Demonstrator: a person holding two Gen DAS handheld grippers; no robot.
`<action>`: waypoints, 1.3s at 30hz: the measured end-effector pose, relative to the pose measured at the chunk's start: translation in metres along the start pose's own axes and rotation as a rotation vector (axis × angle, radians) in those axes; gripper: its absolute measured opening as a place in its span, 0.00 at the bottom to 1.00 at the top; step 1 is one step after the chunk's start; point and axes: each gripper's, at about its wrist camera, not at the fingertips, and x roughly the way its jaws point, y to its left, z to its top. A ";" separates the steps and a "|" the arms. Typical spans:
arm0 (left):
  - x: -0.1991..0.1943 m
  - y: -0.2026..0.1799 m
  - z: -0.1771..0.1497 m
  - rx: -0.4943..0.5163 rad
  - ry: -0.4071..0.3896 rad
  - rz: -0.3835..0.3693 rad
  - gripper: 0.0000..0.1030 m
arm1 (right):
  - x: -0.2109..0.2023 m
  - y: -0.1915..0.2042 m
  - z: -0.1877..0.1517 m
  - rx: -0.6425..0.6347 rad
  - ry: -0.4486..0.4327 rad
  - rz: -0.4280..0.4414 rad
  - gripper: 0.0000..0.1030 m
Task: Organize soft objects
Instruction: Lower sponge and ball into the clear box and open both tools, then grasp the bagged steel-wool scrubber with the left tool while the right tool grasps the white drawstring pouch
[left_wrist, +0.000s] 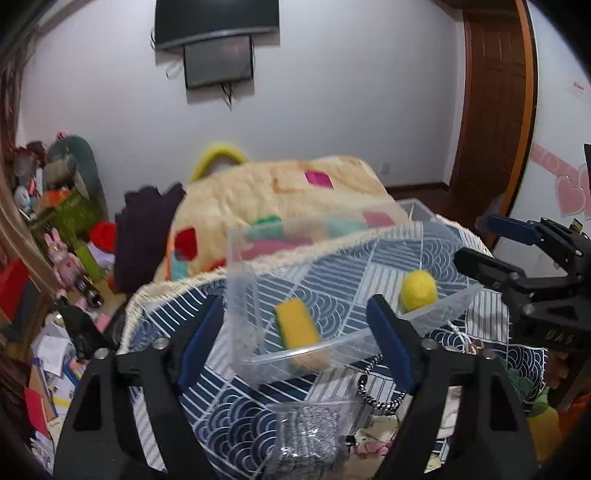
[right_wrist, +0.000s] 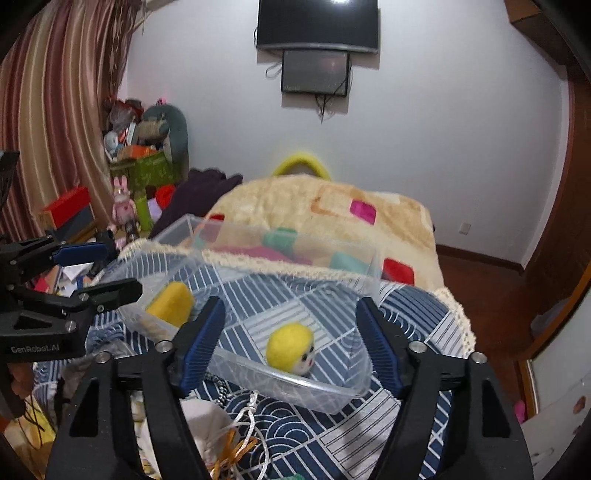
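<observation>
Two soft things lie in the clear plastic box (left_wrist: 295, 325) in the left wrist view: a yellow sponge (left_wrist: 299, 328) toward the near-left wall and a yellow felt ball (left_wrist: 418, 289) toward its right end. The box stands on a blue wave-patterned cloth (left_wrist: 221, 406) spread over the bed's near end. The left gripper (left_wrist: 295, 343) has its blue-padded fingers spread wide, grasping nothing, on either side of the box's near wall. At the right edge the right gripper (left_wrist: 495, 243) is likewise spread; the letters "DAS" show on its body. A steel scourer in a clear wrapper (left_wrist: 310, 435) lies at the cloth's near edge.

From the right wrist view, the felt ball (right_wrist: 291, 349) shows a small painted face, near the box's (right_wrist: 295, 391) near wall, the sponge (right_wrist: 171, 302) at the left end. The right gripper (right_wrist: 288, 347) is released, straddling the box. The left gripper (right_wrist: 94, 269), marked "GenRobot.AI", stands open at left. A cream blanket (right_wrist: 295, 206) covers the bed beyond.
</observation>
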 end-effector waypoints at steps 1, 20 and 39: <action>-0.005 0.000 0.000 0.002 -0.014 0.006 0.84 | -0.004 0.000 0.001 0.004 -0.012 0.002 0.73; -0.037 -0.001 -0.071 0.036 0.013 0.014 0.97 | -0.040 0.027 -0.041 -0.030 -0.051 0.083 0.81; 0.008 0.016 -0.099 -0.051 0.091 -0.046 0.79 | 0.005 0.043 -0.089 0.001 0.121 0.182 0.78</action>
